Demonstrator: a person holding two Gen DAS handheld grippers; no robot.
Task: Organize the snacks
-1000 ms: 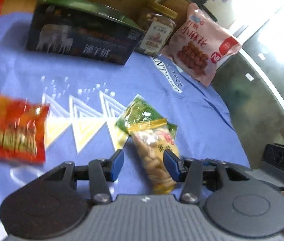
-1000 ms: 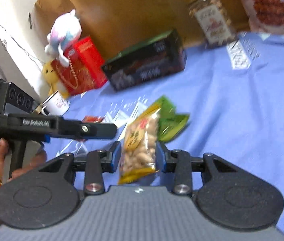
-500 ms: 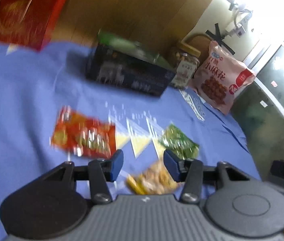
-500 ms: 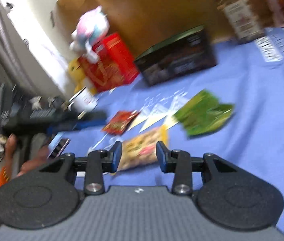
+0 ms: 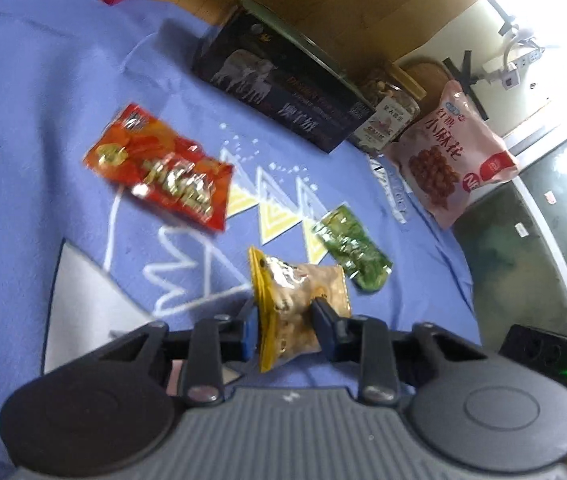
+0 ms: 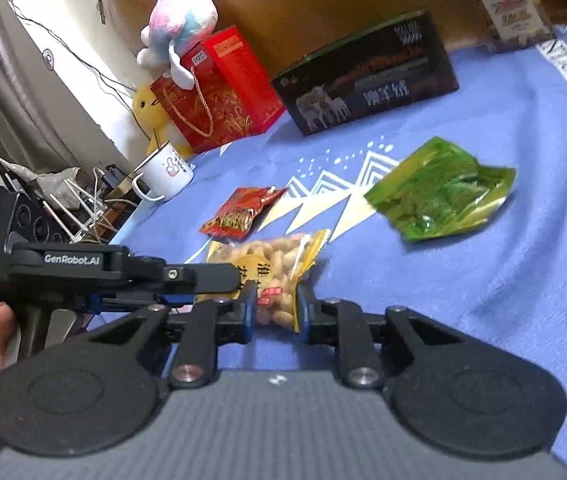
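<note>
A clear-and-yellow peanut packet (image 5: pixel 299 280) (image 6: pixel 279 256) is caught from two sides. My left gripper (image 5: pixel 286 320) has its jaws closing, pads pressed on the packet's near end. In the right wrist view my right gripper (image 6: pixel 275 312) is closing too, pads squeezing the packet's other end. The left gripper's black handle (image 6: pixel 75 264) reaches in from the left, held by a hand. A green snack packet (image 5: pixel 351 252) (image 6: pixel 443 196) and a red one (image 5: pixel 163 172) (image 6: pixel 243 212) lie flat on the blue cloth (image 5: pixel 43 120).
At the back stand a dark box (image 5: pixel 283 92) (image 6: pixel 371 76), a nut jar (image 5: pixel 387 108) and a pink snack bag (image 5: pixel 451 156). A red gift box (image 6: pixel 219 92), a plush toy (image 6: pixel 183 28) and a white mug (image 6: pixel 163 172) crowd the left edge.
The peanut packet has come off the green packet and moved nearer. Both pairs of jaws have narrowed onto it. The left wrist view has swung, bringing the red packet fully in.
</note>
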